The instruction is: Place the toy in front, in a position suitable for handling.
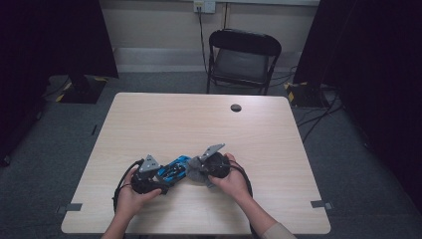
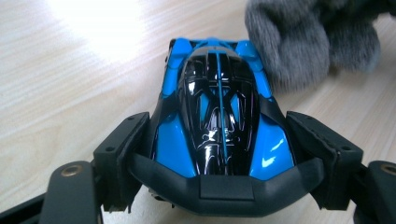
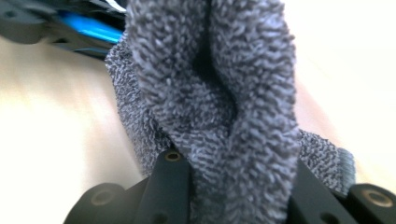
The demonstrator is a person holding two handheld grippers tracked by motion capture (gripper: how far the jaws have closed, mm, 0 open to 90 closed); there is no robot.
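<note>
Two hands come in over the near edge of the desk, each holding a tool. Left tool is clamped on a toy car, its jaws pressed to the car's flanks at the end nearest that camera. Right tool is closed on a bunched grey cloth, the pile squeezed between its jaws and standing up past them.

From above, the car sits close to the near edge, a little left of the middle, between the left tool and the right tool. The cloth is at the car's far end, touching it or just beside it (I can't tell which from where I stand). It looks like a wipe-down of the car's body.

What could go wrong, I'd judge: the shell is glossy and curved, and the hold is near one end only, so a firm push from the cloth could swivel the car or pop it out of the jaws. The cloth is held in a loose wad, so a fold could snag on the car's fins and drag out of the right tool, or the hard jaws could meet the paint if the cloth slips back.

I can read no brand, label or writing on the car, the cloth or the tools.
</note>
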